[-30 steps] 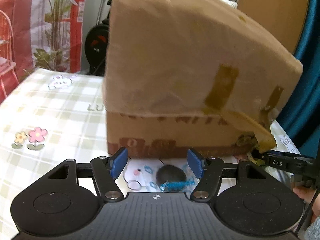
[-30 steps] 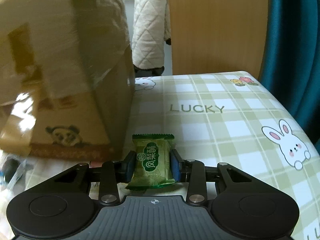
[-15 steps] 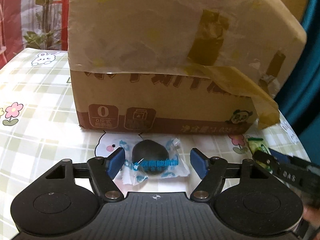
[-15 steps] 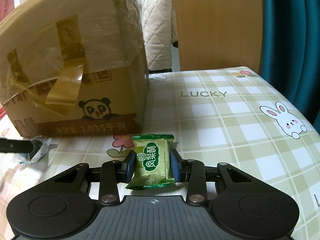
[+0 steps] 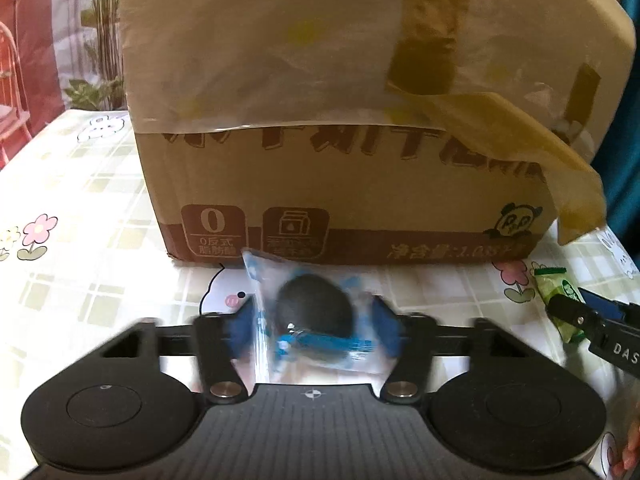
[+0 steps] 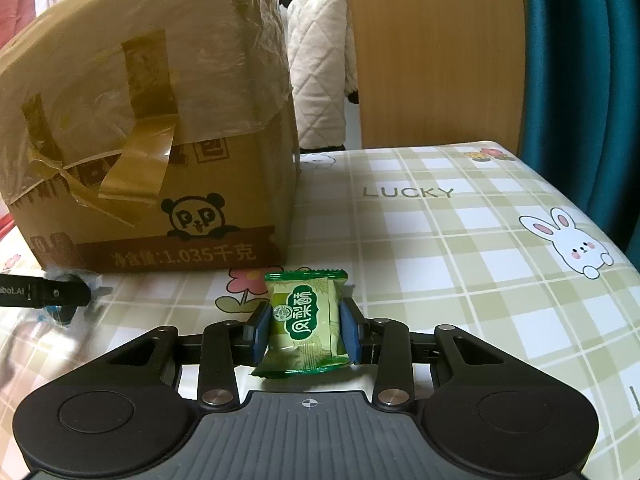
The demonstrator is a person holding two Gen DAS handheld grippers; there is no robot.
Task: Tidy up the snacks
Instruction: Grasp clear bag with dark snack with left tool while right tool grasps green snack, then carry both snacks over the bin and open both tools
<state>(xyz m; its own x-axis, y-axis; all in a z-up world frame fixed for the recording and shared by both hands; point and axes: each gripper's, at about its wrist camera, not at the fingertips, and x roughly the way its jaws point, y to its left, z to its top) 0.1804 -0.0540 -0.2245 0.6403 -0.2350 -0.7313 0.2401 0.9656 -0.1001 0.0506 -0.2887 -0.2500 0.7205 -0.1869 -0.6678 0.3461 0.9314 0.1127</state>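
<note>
The left tool (image 5: pixel 314 322) has just been closing its jaws around a clear-and-blue packet (image 5: pixel 312 316) with a dark round snack inside. The blue pads are blurred and sit right at the wrapper's two sides; whether they press on it yet I cannot tell. The packet lies just in front of a taped cardboard box (image 5: pixel 352 184) on the checked counter (image 5: pixel 80 288). To the right, the right tool (image 6: pixel 306 330) has its jaws narrow, clamped on a green snack packet (image 6: pixel 306 322) that stands upright between the pads, near the box's (image 6: pixel 160 184) front right corner. Farther right the counter (image 6: pixel 480 264) shows a printed rabbit (image 6: pixel 576 252).
</note>
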